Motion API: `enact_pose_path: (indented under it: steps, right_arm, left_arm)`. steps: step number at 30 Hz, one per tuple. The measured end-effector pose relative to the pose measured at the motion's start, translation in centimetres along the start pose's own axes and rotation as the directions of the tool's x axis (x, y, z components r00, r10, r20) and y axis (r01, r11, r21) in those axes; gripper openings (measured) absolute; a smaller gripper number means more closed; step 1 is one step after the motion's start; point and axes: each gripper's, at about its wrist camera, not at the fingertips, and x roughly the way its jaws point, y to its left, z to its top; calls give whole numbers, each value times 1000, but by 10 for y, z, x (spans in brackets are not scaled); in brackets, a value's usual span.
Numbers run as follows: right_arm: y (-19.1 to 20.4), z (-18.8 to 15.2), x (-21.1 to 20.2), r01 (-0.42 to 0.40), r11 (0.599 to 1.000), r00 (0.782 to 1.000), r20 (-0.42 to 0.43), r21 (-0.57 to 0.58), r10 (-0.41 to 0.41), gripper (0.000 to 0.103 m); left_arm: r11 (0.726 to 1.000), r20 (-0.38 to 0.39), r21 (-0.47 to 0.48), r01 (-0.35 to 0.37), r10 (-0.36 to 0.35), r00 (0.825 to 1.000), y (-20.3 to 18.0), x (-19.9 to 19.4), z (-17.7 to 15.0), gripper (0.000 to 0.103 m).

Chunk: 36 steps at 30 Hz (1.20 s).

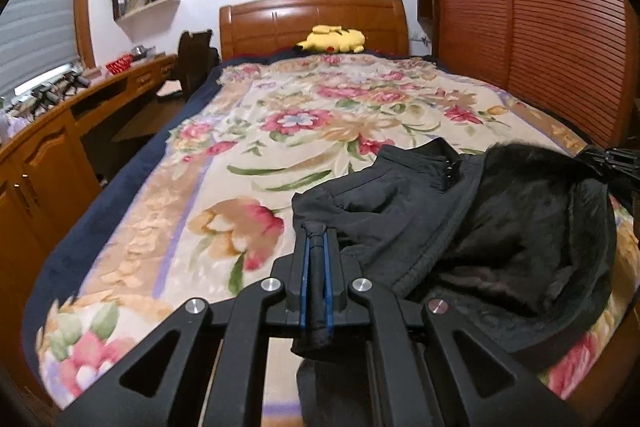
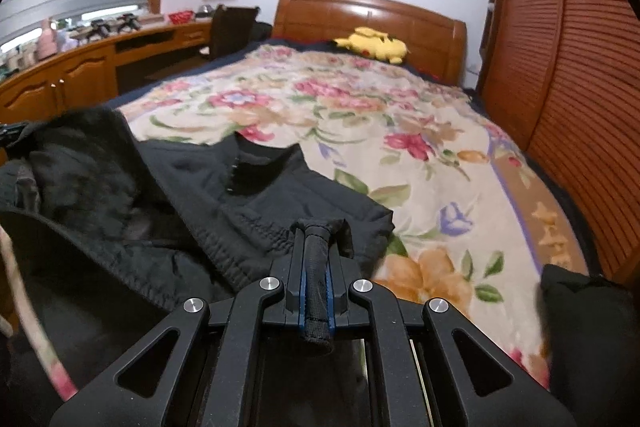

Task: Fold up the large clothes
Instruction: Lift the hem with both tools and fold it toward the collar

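Note:
A large black jacket (image 1: 460, 219) with a dark fleece lining lies bunched at the near end of the bed. My left gripper (image 1: 316, 233) is shut on a rolled edge of the jacket at its left side. In the right wrist view the jacket (image 2: 180, 187) spreads to the left, and my right gripper (image 2: 318, 231) is shut on a rolled edge at its right side. The right gripper also shows at the right edge of the left wrist view (image 1: 612, 163), holding the fabric up. The jacket hangs below both grippers, hidden by them.
The bed carries a floral blanket (image 1: 280, 131) with a wooden headboard (image 1: 312, 23) and a yellow plush toy (image 1: 334, 39) at the far end. A wooden desk (image 1: 60, 131) runs along the left, a slatted wardrobe (image 1: 532, 27) along the right. A dark bundle (image 2: 588, 323) sits near right.

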Motion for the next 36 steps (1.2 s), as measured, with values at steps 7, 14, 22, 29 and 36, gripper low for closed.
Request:
enact_pose_path:
  steps: [7, 14, 22, 29, 36]
  right_arm:
    - [-21, 33, 57, 24, 1000, 1000, -15, 13, -23, 4]
    - [-53, 81, 96, 68, 997, 998, 15, 34, -69, 4]
    - [-70, 96, 164, 125, 988, 992, -44, 86, -121, 4]
    - [-72, 87, 186, 118, 988, 988, -109, 97, -108, 13]
    - [-83, 90, 143, 106, 983, 994, -11, 152, -106, 80]
  left_arm:
    - [1000, -15, 13, -3, 3, 1000, 0, 69, 37, 3]
    - [999, -15, 7, -34, 34, 999, 1, 127, 88, 3]
    - [999, -34, -1, -46, 46, 998, -4, 162, 109, 7]
    - [1000, -52, -11, -22, 21, 998, 4, 156, 89, 24]
    - [998, -116, -27, 57, -60, 991, 13, 135, 48, 36]
